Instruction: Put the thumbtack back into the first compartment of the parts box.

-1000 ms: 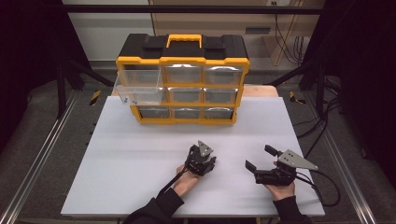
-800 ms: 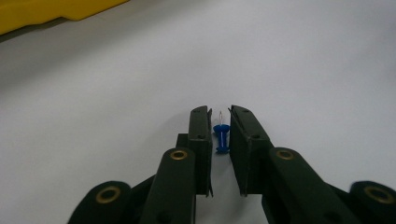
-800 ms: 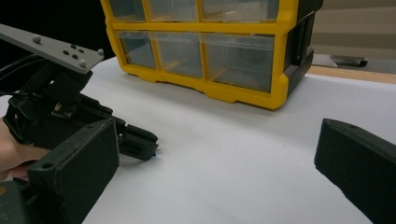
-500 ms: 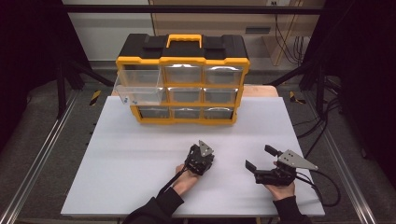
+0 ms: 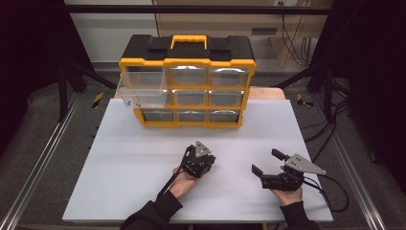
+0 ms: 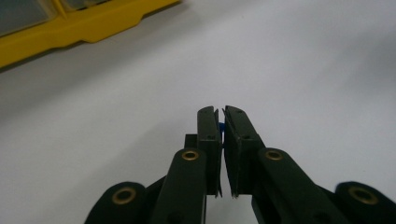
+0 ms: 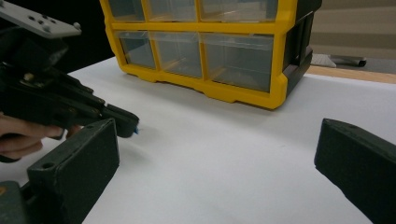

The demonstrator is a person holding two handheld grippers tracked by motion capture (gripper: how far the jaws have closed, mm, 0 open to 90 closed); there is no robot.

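Note:
My left gripper (image 5: 196,163) is at the table's middle front, pointing down, and is shut on a small blue piece (image 6: 221,127) that shows as a sliver between the pads. In the right gripper view the left gripper (image 7: 122,122) hangs just above the white table (image 7: 224,154), with the blue piece (image 7: 136,131) at its tip. Off to the right, my right gripper (image 5: 265,161) lies level, open with nothing between its jaws. A yellow and black drawer organizer (image 5: 186,86) stands at the back. Its upper left clear drawer (image 5: 143,88) is pulled out, with small blue bits inside.
The white table (image 5: 143,158) spreads bare between the organizer and my hands. Black cables (image 5: 330,196) trail off the front right corner. Metal rails (image 5: 43,158) run along both sides of the table.
My left gripper has shifted slightly to the left and lifted a little. The right gripper has kept still.

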